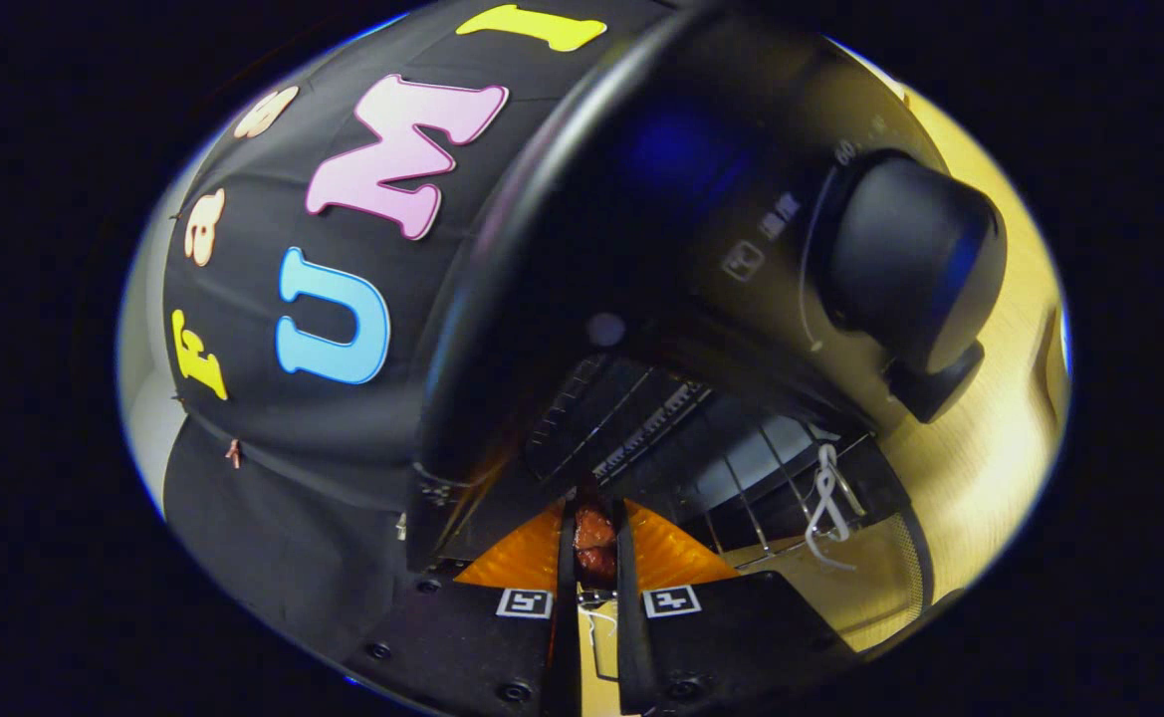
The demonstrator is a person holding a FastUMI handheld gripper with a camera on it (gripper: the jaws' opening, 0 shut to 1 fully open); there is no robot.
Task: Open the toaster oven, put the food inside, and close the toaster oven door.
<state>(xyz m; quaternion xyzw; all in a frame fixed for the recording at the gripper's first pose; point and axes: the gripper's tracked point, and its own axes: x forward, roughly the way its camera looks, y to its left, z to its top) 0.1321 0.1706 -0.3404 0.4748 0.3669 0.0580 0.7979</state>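
The black toaster oven (641, 199) stands very close ahead, seen tilted, with a big round knob (900, 259) on its front panel. Its mouth is open, and the wire rack (641, 418) shows inside, just beyond my fingers. My gripper (596, 518) is shut on a small reddish-brown piece of food (594, 543), which is pinched between the two fingers right at the oven's opening. The lowered door (890, 578) lies below the rack, and its far part is hard to make out.
A white loop of cord (825, 503) hangs from the rack's front wire. The oven rests on a light wooden table (990, 448). A second, smaller knob (935, 383) sits under the big one. Black cloth (273, 498) backs the booth beside the oven.
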